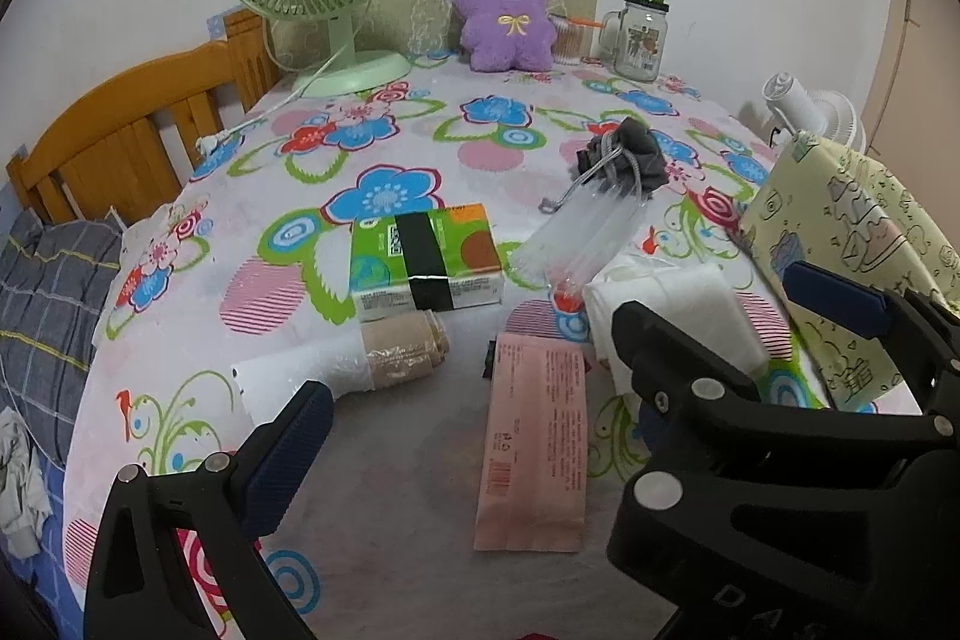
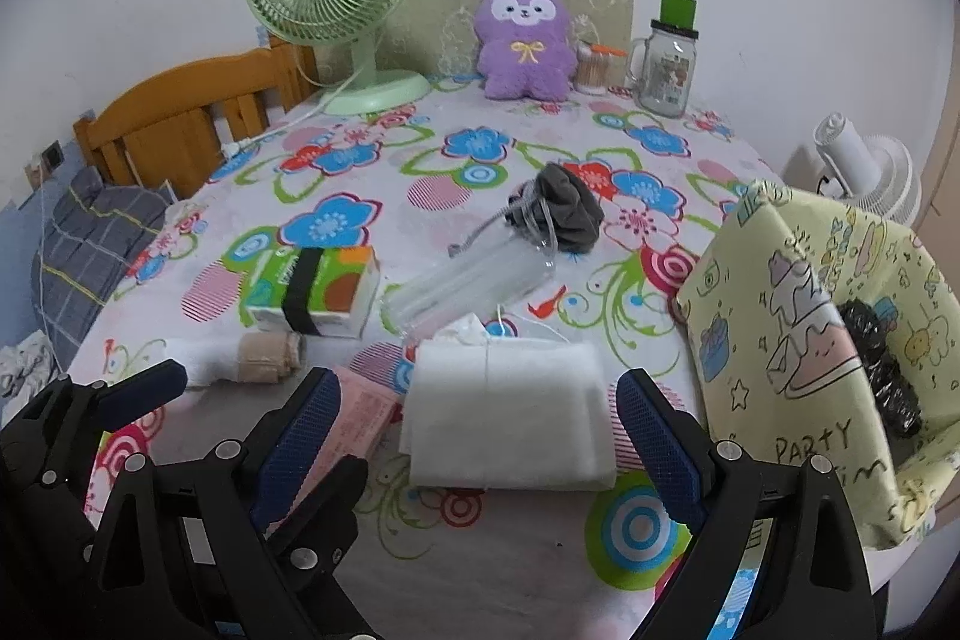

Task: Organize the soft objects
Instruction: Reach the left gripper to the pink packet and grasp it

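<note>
Both tools hover low over the floral worktop (image 2: 480,568). The right hand-held gripper (image 2: 474,436) points forward, its fingers spread apart either side of the folded white cloth (image 2: 510,418) at lower centre. The left hand-held gripper (image 1: 540,382), at lower left in the right view, is likewise apart above the pink packet (image 1: 534,448), touching nothing.

Towel (image 2: 510,412) on bench (image 2: 480,568), between right gripper (image 2: 480,436) fingers. Bag (image 2: 828,340) right of it. Bottle (image 2: 474,274) beyond, tissue pack (image 2: 318,292) and bandage roll (image 2: 264,355) ahead-left. Plush (image 2: 525,40) far behind.
</note>
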Action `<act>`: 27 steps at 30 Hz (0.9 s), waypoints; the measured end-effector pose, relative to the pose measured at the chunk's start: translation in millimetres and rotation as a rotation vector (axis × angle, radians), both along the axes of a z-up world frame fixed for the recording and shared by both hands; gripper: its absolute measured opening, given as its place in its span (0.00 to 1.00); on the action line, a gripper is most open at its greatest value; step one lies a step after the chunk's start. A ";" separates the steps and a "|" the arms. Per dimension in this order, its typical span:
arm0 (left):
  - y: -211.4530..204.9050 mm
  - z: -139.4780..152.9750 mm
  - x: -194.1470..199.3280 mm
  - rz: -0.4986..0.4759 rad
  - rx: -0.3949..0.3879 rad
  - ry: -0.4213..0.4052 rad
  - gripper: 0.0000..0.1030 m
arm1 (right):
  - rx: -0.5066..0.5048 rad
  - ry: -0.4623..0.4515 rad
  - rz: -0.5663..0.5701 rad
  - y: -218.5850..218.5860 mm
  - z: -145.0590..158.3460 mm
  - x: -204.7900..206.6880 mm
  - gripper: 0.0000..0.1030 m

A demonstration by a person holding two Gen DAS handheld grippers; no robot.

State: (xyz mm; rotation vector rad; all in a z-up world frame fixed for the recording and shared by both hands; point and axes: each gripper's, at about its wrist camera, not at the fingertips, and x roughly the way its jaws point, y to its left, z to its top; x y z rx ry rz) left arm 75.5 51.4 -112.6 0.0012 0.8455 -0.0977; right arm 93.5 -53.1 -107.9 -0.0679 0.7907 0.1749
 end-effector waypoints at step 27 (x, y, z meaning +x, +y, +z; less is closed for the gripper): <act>-16.3 -29.6 14.1 -0.007 0.023 0.051 0.39 | -0.016 0.088 -0.033 -12.4 -30.4 22.0 0.92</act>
